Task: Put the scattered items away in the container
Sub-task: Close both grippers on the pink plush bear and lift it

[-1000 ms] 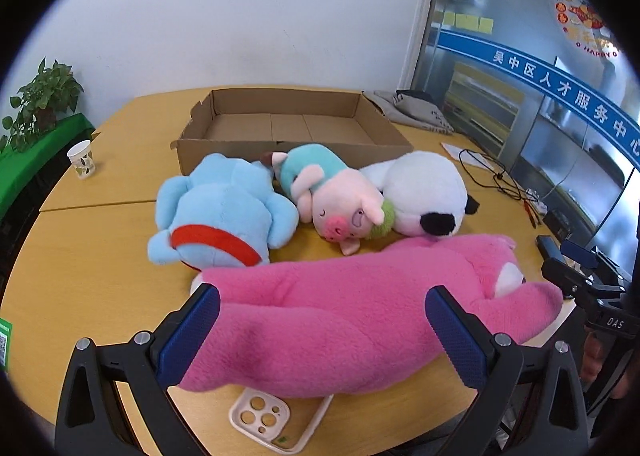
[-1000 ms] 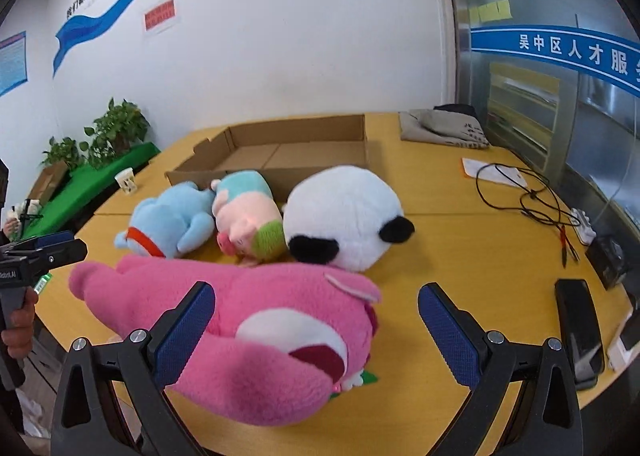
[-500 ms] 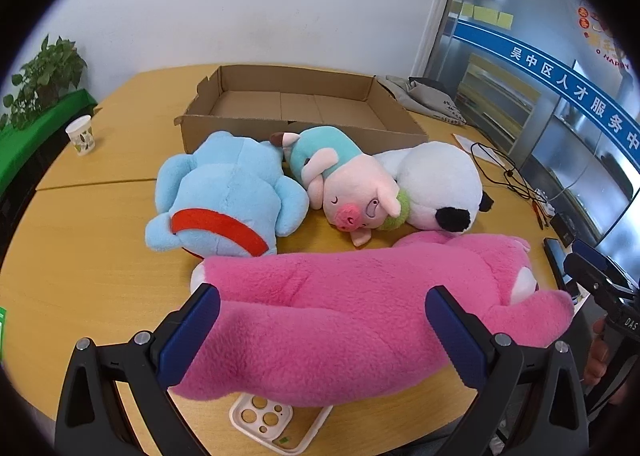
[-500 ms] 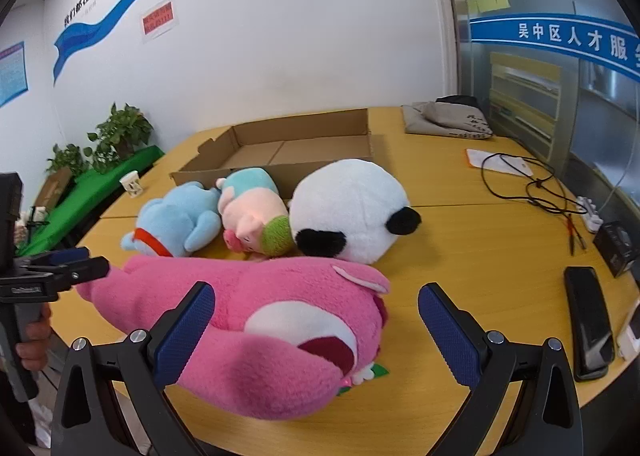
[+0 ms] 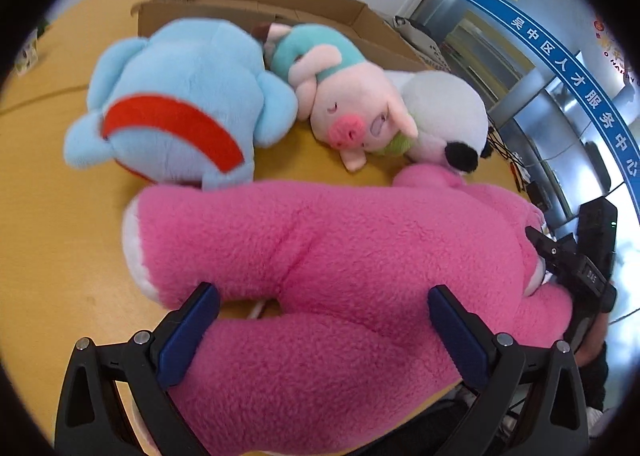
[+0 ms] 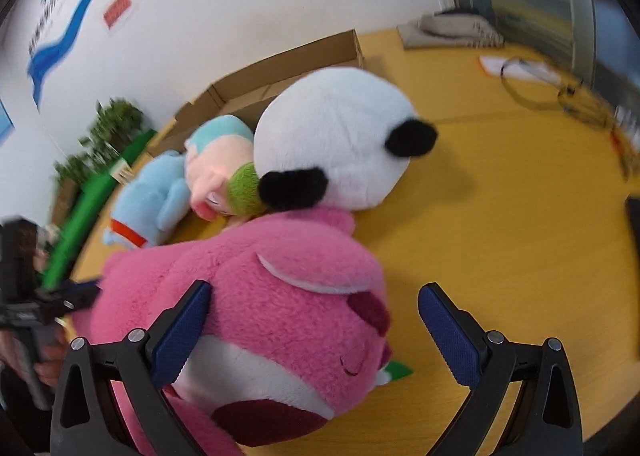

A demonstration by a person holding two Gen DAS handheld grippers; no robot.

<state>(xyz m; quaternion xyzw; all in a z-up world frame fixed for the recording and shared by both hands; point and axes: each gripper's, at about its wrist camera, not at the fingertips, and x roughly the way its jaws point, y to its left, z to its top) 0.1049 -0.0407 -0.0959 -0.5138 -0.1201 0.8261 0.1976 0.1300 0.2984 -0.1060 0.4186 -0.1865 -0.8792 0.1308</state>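
Note:
A big pink plush bear [image 5: 340, 256] lies across the near edge of the wooden table. My left gripper [image 5: 320, 332] is open, its blue pads on either side of the bear's legs. My right gripper [image 6: 316, 328] is open around the bear's head [image 6: 280, 316]. Behind the bear lie a blue plush [image 5: 180, 95], a pink pig plush [image 5: 340, 95] and a white panda plush [image 6: 336, 143]. The open cardboard box [image 5: 280, 11] stands behind them.
A grey folded cloth [image 6: 460, 27], a paper and black cables [image 6: 552, 83] lie at the table's far right. A dark phone [image 6: 634, 240] is at the right edge. Green plants [image 6: 104, 135] stand at the left wall.
Both grippers have moved forward and down onto the pink bear, so that their open pads now straddle it. The phone case under the bear is now hidden.

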